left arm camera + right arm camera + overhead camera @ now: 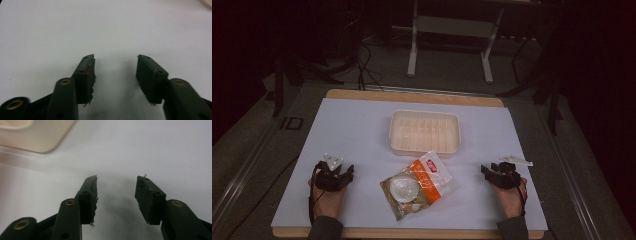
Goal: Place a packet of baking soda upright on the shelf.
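A clear plastic bag (418, 184) with an orange-and-red label lies near the front middle of the white table sheet (357, 135); pale round items show through it. Behind it stands a cream ribbed tray (425, 132), and its corner (37, 137) appears at the upper left of the right gripper view. My left gripper (348, 171) rests on the sheet left of the bag, open, with nothing between its jaws (116, 65). To the bag's right my right gripper (483, 170) also rests open and empty (117, 185). Both stay apart from the bag.
The wooden table edge (412, 95) borders the sheet at the back. Beyond it a white metal stand (452, 30) and dark cables lie on the grey floor. Bare sheet stretches on both sides of the tray.
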